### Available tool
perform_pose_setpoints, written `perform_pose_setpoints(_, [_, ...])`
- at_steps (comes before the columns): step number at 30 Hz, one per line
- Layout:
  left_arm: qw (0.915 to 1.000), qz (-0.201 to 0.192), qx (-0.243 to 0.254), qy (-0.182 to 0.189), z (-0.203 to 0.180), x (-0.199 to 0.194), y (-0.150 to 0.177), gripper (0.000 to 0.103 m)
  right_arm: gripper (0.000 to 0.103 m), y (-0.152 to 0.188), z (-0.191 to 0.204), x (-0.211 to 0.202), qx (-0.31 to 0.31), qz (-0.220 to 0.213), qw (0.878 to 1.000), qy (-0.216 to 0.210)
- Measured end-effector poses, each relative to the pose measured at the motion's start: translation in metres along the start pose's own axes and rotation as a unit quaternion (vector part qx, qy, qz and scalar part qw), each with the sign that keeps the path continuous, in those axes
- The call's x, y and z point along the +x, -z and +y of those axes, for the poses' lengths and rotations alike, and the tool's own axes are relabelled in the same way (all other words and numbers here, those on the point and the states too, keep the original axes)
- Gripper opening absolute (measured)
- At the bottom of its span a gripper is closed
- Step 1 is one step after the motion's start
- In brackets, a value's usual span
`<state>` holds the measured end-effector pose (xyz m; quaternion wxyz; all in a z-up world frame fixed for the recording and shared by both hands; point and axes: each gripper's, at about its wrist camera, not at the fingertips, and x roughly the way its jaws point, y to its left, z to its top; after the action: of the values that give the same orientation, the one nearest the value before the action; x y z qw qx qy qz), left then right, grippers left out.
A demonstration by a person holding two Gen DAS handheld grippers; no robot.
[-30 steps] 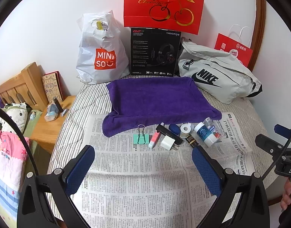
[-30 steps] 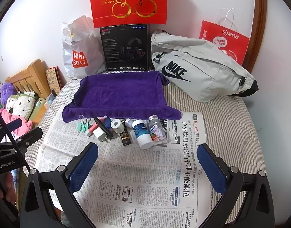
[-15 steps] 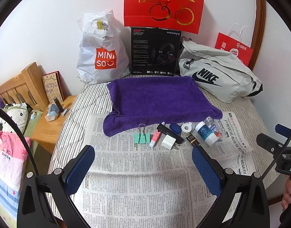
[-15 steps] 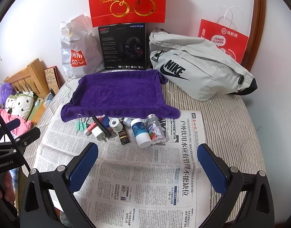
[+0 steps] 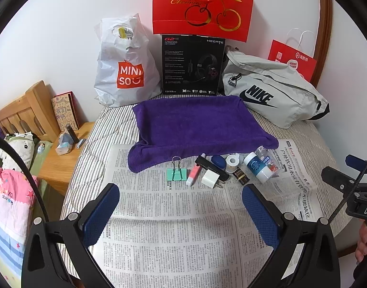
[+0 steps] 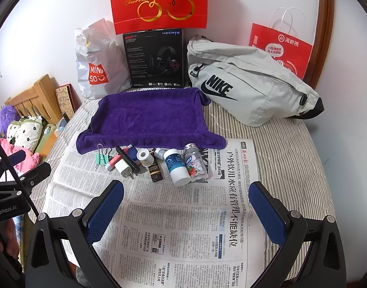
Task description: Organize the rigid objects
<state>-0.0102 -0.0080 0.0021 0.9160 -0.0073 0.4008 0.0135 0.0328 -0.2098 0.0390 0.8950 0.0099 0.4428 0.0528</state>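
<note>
**Small items in a row on newspaper, both grippers empty**

- Left gripper (image 5: 181,206): fingers spread wide, holding nothing, hovering over the newspaper (image 5: 173,228) at 6 o'clock of the row.
- Right gripper (image 6: 185,204): fingers spread wide, holding nothing, over the same newspaper, near the row's right end.
- Towel (image 5: 197,127): purple, laid flat at 12 o'clock of the row, its near edge lapping onto the newspaper.
- Row, left to right along the towel's near edge:
  - clip (image 5: 175,173), green, handles pointing to 12 o'clock
  - pink tube (image 5: 193,175)
  - black bar (image 5: 211,168), angled, lying across the plug
  - plug (image 5: 209,181), white
  - blue case (image 5: 218,162), just behind the bar
  - tape roll (image 5: 232,162), white
  - dark box (image 5: 241,176), small
  - white bottle (image 5: 257,170), on its side, blue label
  - clear bottle (image 6: 195,165), on its side, touching the white bottle
- Backdrop at 12 o'clock, against the wall: Miniso bag (image 5: 125,64), headset box (image 5: 193,64), Nike bag (image 5: 274,93), red bag (image 5: 202,4).
</note>
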Motion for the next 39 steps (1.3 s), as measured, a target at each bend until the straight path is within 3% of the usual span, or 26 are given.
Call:
perform_pose_setpoints(21, [0.9999,0.011,0.007,0.001,0.002,0.014,-0.007,0.103,0.102,-0.001,-0.003,0.008,0.006,0.0,1.0,-0.009])
perform_pose_setpoints(30, [0.9984,0.049,0.013,-0.025,0.012,0.085,-0.007,0.102,0.102,0.001,-0.017,0.045,0.012,0.022,0.999,-0.02])
perform_pose_setpoints(39, [0.9946,0.1,0.011,-0.026,0.023,0.169,-0.004,0.102,0.102,0.003,-0.026,0.084,0.004,0.054,0.998,-0.014])
